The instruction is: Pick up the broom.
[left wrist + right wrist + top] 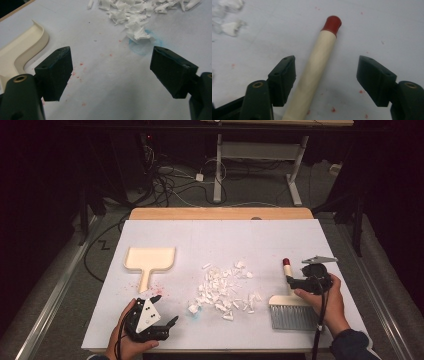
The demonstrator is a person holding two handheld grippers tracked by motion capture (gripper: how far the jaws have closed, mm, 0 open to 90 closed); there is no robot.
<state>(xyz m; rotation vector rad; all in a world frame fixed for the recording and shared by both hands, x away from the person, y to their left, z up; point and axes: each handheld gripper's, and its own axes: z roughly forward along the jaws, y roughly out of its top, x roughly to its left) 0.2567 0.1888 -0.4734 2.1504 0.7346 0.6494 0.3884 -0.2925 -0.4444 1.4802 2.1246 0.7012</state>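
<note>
A brush lies at the right of the white sheet, its grey bristles (294,316) toward me and its cream handle (317,65) ending in a red tip (286,262). My right gripper (292,281) is open around that handle. In the right gripper view (325,62) the handle runs close along the left jaw, with a wide gap to the right jaw. A pile of white scraps (222,289) lies mid-table. A cream dustpan (149,259) rests at the left. My left gripper (166,308) hovers open near the front edge with nothing between its fingers (111,52), and the dustpan's rim (22,50) is to its left.
A white sheet (225,237) covers the table, and a wooden strip (220,213) shows at the far edge. Red specks (81,64) and a blue smudge (143,47) mark the sheet. Cables (170,182) and a desk frame (260,155) stand on the floor beyond.
</note>
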